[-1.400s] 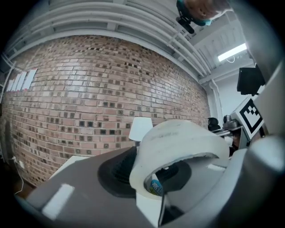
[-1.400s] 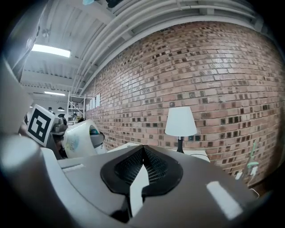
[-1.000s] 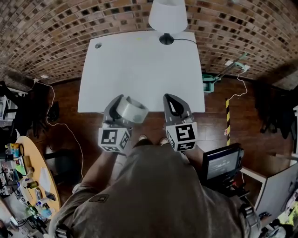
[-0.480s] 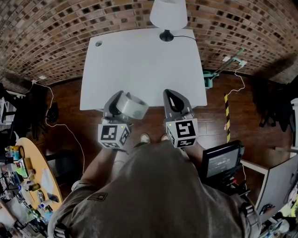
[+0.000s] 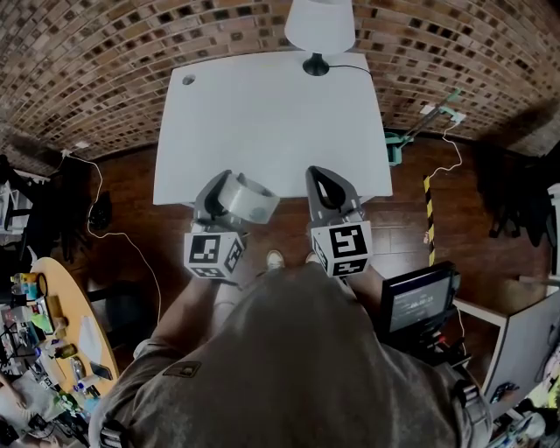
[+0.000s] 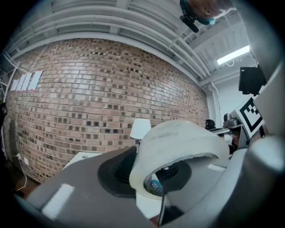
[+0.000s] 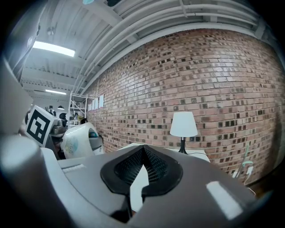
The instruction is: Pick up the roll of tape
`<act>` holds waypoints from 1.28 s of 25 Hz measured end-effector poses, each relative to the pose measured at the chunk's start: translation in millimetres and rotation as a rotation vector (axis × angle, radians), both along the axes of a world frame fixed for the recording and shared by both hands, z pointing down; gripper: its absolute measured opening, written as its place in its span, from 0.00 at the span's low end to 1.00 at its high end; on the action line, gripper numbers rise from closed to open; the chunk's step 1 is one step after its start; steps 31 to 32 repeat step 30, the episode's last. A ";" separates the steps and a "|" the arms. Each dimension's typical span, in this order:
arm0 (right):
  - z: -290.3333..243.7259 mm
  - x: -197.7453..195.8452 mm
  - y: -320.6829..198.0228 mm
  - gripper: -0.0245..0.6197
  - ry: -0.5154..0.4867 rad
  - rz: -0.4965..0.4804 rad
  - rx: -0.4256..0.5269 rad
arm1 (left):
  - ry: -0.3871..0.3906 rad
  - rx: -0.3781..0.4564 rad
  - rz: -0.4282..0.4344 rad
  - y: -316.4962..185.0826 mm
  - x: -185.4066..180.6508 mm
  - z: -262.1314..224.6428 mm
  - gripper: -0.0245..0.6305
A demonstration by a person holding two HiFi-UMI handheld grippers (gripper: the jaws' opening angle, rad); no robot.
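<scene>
The roll of tape is held off the table, clamped between the fingers of the left gripper. In the head view it is seen at the table's near edge, toward the near left corner, above the wooden floor. In the left gripper view the pale roll is seen tilted, with its open core facing down and toward the camera. The dark ribbed pads of the left gripper are pressed against the roll from either side.

The right gripper is held beside the left one, also at the table's near edge and nearer the near right corner. Nothing is carried in it. In the right gripper view its fingers are seen brought together, the tips meeting at the right gripper, and only a narrow slit is left lower down between the pads. The roll and the left gripper's marker cube are visible at the left of that view.

A marker cube is carried on the left gripper and another on the right. A lamp with a white shade is placed at the table's far edge, toward the far right corner, with a brick wall behind it. A small round hole is seen near the far left corner.
</scene>
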State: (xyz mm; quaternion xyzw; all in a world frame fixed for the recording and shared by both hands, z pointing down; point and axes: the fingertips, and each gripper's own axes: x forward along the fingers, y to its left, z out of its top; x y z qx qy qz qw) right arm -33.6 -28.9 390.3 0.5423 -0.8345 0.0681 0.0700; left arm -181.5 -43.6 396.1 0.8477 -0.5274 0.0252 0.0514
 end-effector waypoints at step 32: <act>0.6 -12.0 2.5 0.06 0.030 -0.003 -0.005 | 0.019 -0.004 0.023 -4.5 -4.1 1.9 0.18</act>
